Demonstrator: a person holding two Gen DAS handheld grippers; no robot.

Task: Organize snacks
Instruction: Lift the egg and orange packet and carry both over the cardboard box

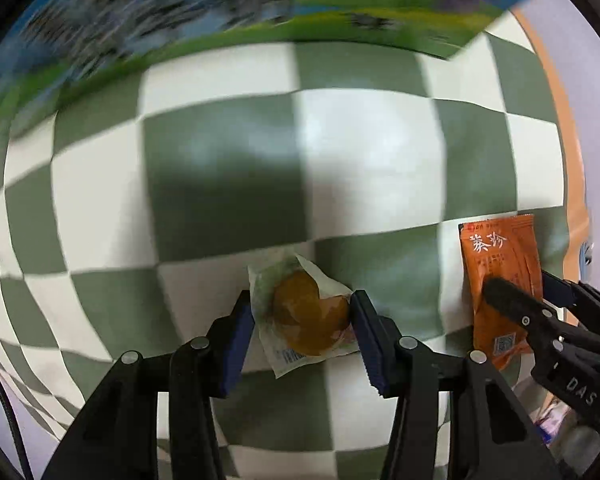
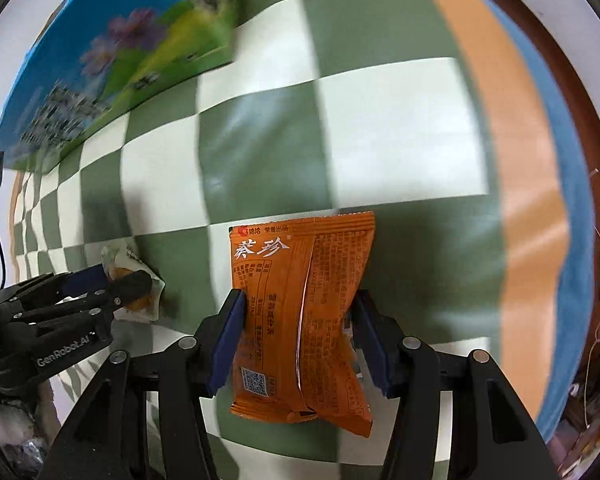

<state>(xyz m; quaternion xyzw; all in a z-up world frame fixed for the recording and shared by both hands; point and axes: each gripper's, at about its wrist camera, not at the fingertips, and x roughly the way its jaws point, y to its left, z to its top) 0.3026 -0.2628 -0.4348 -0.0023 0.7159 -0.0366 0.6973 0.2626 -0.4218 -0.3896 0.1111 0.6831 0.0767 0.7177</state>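
A clear-wrapped golden pastry (image 1: 310,316) is clamped between the left gripper (image 1: 302,318) jaws, and an orange foil snack packet (image 2: 300,312) between the right gripper (image 2: 298,326) jaws, presumably for sorting.

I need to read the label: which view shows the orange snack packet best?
The right wrist view: the orange snack packet fills the centre, whole, print facing the camera. The left wrist view shows it only at the right edge, partly hidden behind the right tool.
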